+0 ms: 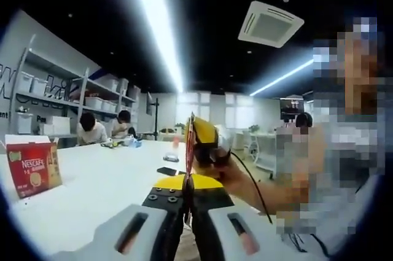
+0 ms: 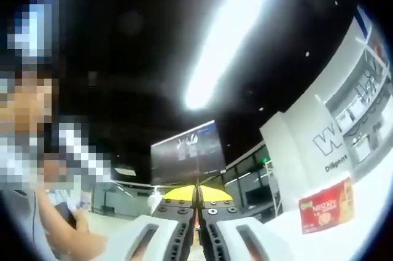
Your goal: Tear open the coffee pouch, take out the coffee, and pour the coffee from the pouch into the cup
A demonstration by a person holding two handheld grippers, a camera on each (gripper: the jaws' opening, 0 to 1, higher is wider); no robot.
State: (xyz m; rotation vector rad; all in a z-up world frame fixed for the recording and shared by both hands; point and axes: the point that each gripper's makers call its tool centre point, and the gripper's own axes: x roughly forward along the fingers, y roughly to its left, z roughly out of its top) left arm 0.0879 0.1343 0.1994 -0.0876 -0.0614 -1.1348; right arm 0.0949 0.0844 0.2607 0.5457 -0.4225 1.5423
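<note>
In the left gripper view, the left gripper is rising from six o'clock with its two jaws pressed together, clamping the lower end of a thin coffee pouch that is standing edge-on and running up toward the centre. Just beyond it, at about three o'clock of centre, the right gripper, yellow-tipped, is gripping the pouch's upper part, with a hand behind it trailing a black cable. Both tools are pinching the one pouch between them (the classic stance for tearing), and judging by this the tear is either starting or about to start; whether the pouch is already open is too hard to tell edge-on. In the right gripper view, the right gripper is coming up from six o'clock with jaws closed on a thin sliver of pouch, pointing toward the ceiling lights. Farther off, a red coffee box is sitting on the white table at nine o'clock in the left gripper view, and at four o'clock in the right gripper view. Farther still, people are sitting by the shelves. Taking out the coffee and pouring it into the cup are apparently remaining.
</note>
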